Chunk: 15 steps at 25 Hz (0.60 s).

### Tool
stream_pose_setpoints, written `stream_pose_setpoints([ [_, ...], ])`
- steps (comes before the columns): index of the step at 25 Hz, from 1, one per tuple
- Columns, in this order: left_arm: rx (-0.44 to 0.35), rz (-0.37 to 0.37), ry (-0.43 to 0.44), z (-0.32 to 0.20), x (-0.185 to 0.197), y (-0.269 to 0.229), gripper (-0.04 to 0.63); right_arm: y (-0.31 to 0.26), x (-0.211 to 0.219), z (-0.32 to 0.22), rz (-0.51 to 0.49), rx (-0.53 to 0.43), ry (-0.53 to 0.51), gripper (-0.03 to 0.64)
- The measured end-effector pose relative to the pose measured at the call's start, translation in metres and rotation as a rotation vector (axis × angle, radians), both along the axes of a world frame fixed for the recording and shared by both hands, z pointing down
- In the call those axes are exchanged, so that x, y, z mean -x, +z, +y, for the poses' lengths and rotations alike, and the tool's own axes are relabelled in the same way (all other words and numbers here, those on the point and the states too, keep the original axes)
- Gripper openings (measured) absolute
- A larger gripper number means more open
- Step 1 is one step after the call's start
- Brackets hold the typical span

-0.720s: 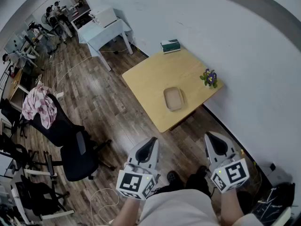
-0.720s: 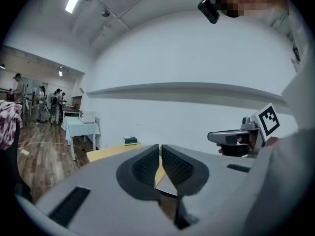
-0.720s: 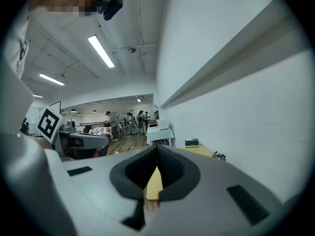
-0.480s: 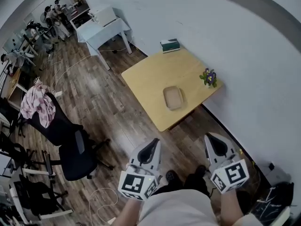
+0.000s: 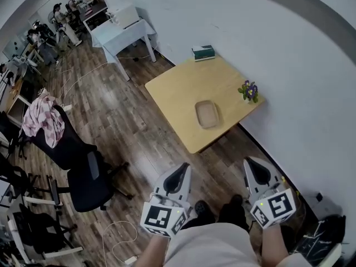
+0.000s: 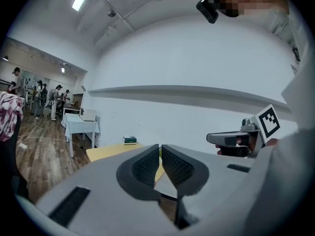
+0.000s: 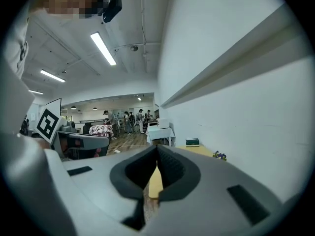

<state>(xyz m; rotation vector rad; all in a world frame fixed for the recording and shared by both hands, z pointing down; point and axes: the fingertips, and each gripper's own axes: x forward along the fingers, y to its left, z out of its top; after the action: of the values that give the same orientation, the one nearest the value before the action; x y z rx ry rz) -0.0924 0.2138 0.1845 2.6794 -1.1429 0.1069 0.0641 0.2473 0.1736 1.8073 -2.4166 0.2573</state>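
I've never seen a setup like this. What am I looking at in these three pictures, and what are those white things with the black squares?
A person holds a hand tool with two jaws in each hand; there is no robot arm. The cubes with square markers are part of those tools. The top-down picture comes from a camera on the person's head: left gripper at left, right gripper at right. The other two pictures come from cameras riding on each gripper, looking along its jaws. Both pairs of jaws are together with nothing between them. Ahead, a wooden table stands against the wall, bearing a tray, purple flowers and a green box. Both grippers hang over the floor, apart from the table.
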Motion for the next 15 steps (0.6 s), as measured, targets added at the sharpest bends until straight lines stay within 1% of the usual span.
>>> stream_pose_setpoints([
  [4, 0.005, 0.012, -0.01, 0.0, 0.009, 0.001, 0.02, 0.003, 0.009, 0.004, 0.0, 0.007, -0.006, 0.005],
  [7, 0.018, 0.011, -0.003, -0.001, 0.009, 0.007, 0.02, 0.007, 0.012, 0.005, 0.0, 0.015, -0.016, 0.005],
  [10, 0.018, -0.004, 0.001, -0.002, 0.006, 0.01, 0.02, 0.012, 0.012, 0.001, -0.011, 0.033, -0.029, 0.005],
  [15, 0.021, -0.029, -0.022, -0.013, 0.006, 0.013, 0.02, 0.021, 0.011, -0.016, -0.017, 0.051, -0.055, 0.005],
])
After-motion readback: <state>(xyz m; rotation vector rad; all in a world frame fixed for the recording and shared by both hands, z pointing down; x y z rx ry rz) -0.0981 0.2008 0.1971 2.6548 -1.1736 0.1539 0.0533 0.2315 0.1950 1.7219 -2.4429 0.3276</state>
